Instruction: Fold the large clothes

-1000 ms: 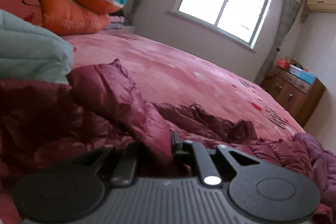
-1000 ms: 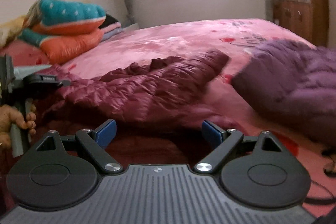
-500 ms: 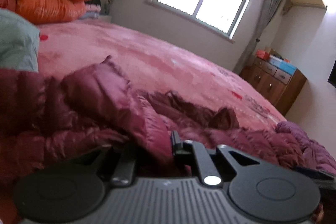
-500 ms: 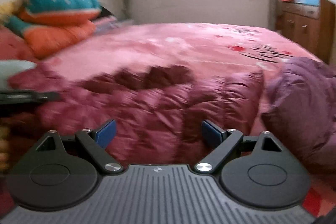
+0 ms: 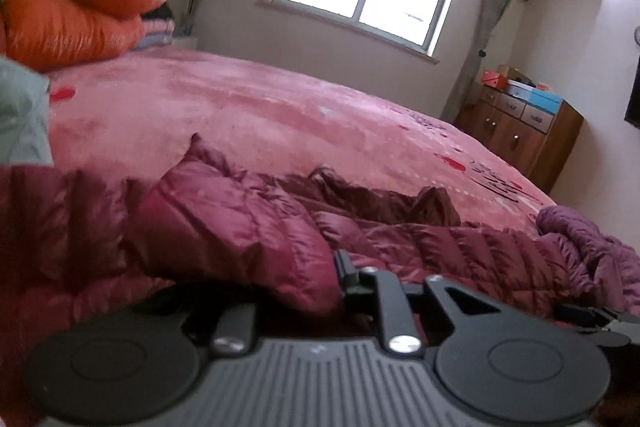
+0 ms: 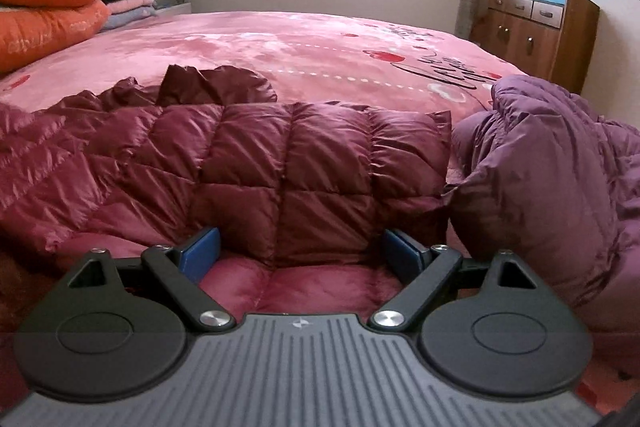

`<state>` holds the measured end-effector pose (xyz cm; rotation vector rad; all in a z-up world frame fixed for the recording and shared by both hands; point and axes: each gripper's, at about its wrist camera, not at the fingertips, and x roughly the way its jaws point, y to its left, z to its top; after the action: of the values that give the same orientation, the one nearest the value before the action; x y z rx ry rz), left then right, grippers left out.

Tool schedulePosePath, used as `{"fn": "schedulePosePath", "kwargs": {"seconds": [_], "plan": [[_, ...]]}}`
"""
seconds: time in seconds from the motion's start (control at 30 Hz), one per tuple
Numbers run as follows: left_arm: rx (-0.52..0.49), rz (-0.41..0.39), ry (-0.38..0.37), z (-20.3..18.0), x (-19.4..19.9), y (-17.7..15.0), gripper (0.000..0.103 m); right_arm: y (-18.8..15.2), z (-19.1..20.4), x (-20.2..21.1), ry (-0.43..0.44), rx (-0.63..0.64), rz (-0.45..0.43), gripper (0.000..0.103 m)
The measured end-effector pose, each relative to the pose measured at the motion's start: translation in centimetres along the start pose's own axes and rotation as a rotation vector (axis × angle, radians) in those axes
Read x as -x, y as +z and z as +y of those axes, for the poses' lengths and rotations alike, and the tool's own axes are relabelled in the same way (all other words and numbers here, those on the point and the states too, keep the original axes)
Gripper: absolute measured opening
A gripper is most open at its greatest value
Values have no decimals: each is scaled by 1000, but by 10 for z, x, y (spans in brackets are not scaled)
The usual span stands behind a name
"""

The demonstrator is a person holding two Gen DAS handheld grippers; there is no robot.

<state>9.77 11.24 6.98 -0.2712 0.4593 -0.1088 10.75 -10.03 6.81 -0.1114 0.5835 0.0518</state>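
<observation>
Two tools are working on one maroon down jacket point(image 6: 280, 167), which is lying spread across the near part of the pink bed point(image 6: 300, 39), just left of a purple jacket point(image 6: 560, 163). To fold it well, the person is likely needing to keep the pinched edge taut and level while carrying it over. The left tool point(image 5: 316, 291) is clamping a fold of the jacket. The right tool point(image 6: 302, 251) is hanging wide open, gripping nothing, its blue pads point(image 6: 202, 247) flanking the jacket's near panel.
</observation>
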Motion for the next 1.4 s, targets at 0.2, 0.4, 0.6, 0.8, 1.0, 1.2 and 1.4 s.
{"fn": "schedulePosePath", "kwargs": {"seconds": [0.2, 0.4, 0.6, 0.8, 1.0, 1.2, 1.4], "plan": [[72, 115, 17, 14, -25, -8, 20, -5, 5, -8, -19, 16, 29, 103], [59, 89, 68, 17, -8, 4, 29, -10, 4, -1, -19, 7, 4, 103], [-141, -34, 234, 2, 26, 25, 34, -17, -10, -17, -16, -1, 0, 103], [-205, -80, 316, 3, 33, 28, 33, -19, -12, -15, -13, -5, -3, 103], [-236, 5, 180, -6, 13, 4, 33, -18, -14, -15, -6, -16, -3, 103], [-220, 101, 177, 7, -12, -15, 32, -19, -16, -19, -2, -29, -4, 103], [-188, 123, 166, 18, -24, -24, 32, -17, -16, -24, -2, -37, -6, 103]]}}
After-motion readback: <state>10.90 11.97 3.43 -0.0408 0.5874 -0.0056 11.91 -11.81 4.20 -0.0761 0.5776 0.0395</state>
